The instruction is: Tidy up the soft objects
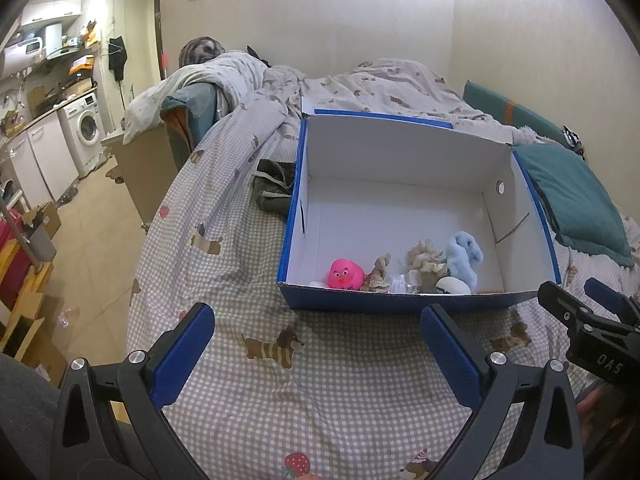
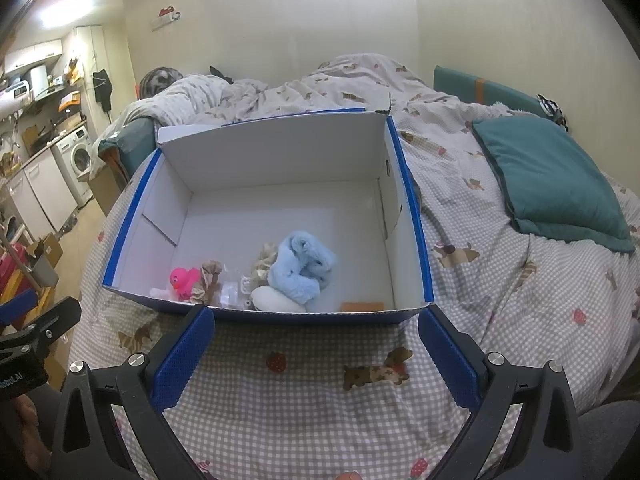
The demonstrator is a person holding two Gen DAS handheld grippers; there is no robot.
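I hold both the left claw [image 1: 316, 354] and right claw [image 2: 316, 354] spread apart and empty over the bed [image 1: 340, 400]. The soft objects sit bunched at the near wall of the box [image 2: 408, 216]. The blue plush [image 2: 300, 270] should be light and compressible; I would pinch its bulk. Only the right wrist view shows the orange item [image 2: 362, 306]; only the left shows the dark cloth [image 1: 274, 188] beside the box.
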